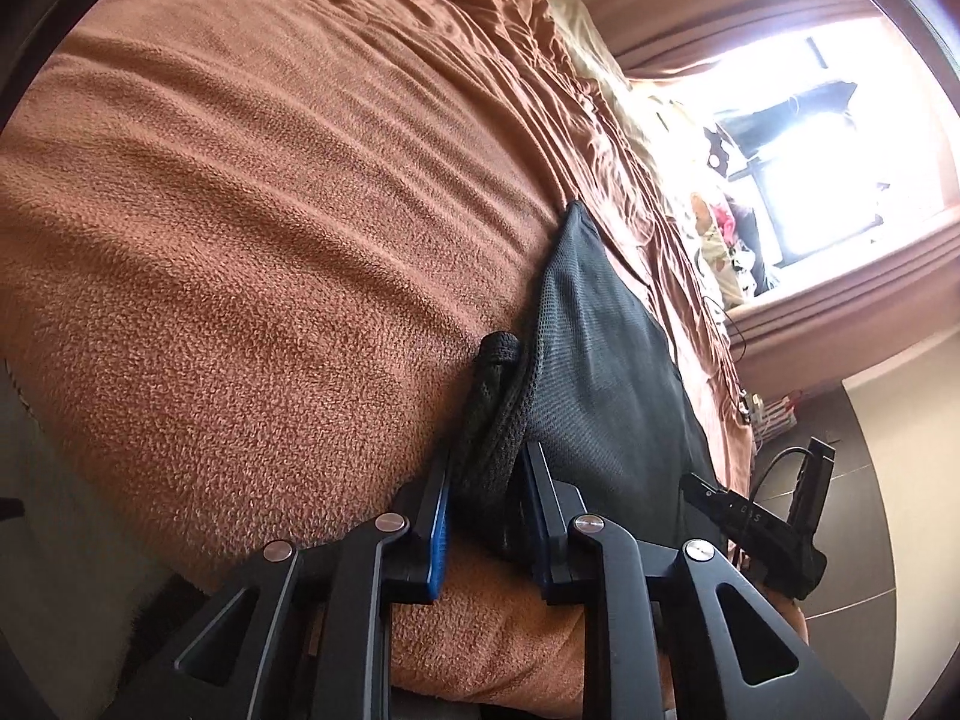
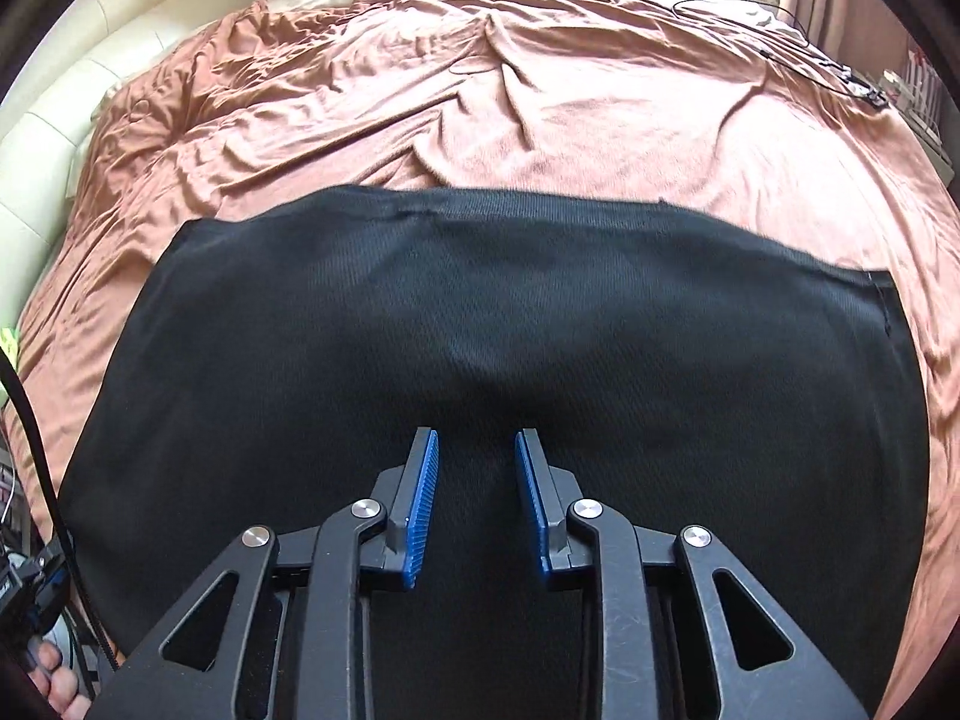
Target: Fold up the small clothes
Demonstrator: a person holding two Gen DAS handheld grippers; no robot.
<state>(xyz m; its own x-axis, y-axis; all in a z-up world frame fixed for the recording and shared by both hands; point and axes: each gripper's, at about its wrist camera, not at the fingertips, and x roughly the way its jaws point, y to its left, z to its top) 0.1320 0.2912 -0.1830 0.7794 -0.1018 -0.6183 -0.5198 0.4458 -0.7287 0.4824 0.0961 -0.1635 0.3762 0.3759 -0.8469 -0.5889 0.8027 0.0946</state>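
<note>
A black mesh garment [image 2: 510, 330] lies spread flat on a brown blanket [image 2: 540, 108] on a bed. In the left wrist view the same garment [image 1: 600, 360] runs along the bed's right side, with a bunched fold [image 1: 492, 414] of it between the fingers. My left gripper [image 1: 486, 456] is shut on that bunched edge at the near end. My right gripper [image 2: 477, 438] is open, its blue pads hovering over the garment's near middle with nothing between them. In the left wrist view the other gripper [image 1: 774, 528] shows at the lower right.
A cream headboard [image 2: 54, 138] runs along the left. A black cable [image 2: 780, 30] lies on the bed's far right corner. A bright window [image 1: 840, 120] with curtains and a heap of patterned items [image 1: 726, 240] is beyond the bed. Dark floor tiles [image 1: 864, 480] lie at the right.
</note>
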